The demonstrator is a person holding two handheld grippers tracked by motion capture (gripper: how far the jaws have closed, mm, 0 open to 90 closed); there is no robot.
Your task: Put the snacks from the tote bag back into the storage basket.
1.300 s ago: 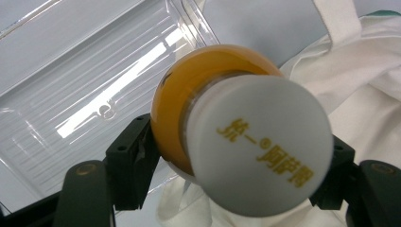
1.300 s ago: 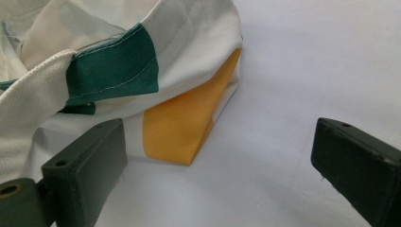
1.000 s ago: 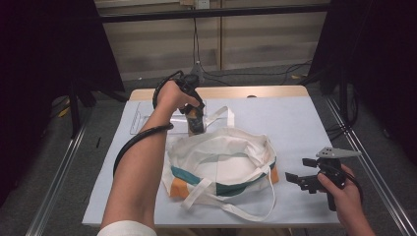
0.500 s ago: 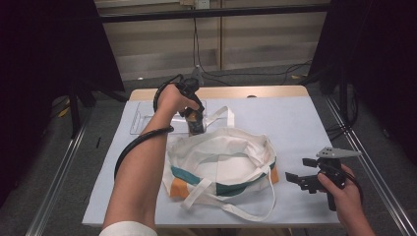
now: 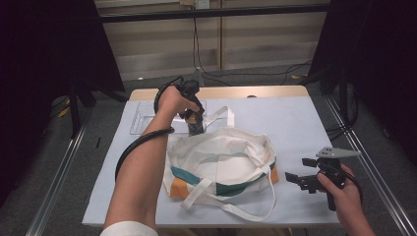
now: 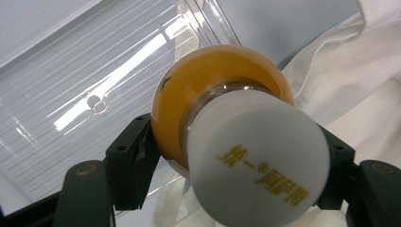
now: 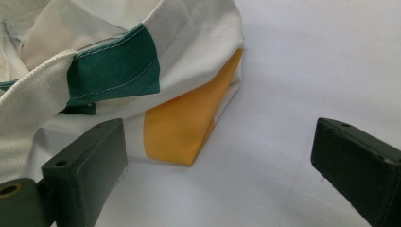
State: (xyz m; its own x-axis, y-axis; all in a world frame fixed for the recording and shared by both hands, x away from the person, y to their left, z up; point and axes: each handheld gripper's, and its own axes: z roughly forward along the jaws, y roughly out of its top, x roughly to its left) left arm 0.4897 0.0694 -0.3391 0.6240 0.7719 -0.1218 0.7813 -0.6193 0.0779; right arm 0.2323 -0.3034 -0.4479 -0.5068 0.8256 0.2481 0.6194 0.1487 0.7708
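A white tote bag (image 5: 221,160) with green and orange bands lies open in the middle of the table. My left gripper (image 5: 194,123) hangs at the bag's far rim, shut on a small orange bottle (image 6: 213,90) with a white cap (image 6: 257,163). The jaws press on the bottle from both sides, cap end toward the camera. The bag's cloth (image 6: 364,80) lies just beside the bottle. My right gripper (image 5: 301,173) rests open near the table's front right. The bag's orange corner (image 7: 189,127) sits just ahead of its spread jaws, and nothing is between them.
A clear plastic tray (image 5: 147,118) lies flat at the back left, right beside the held bottle (image 6: 71,94). The bag's long handles (image 5: 236,209) trail toward the front edge. A pale blue sheet (image 5: 295,123) covers the table, bare at the back right.
My left gripper with the bottle has drifted slightly toward the bag's rim. The right gripper has stayed in place.
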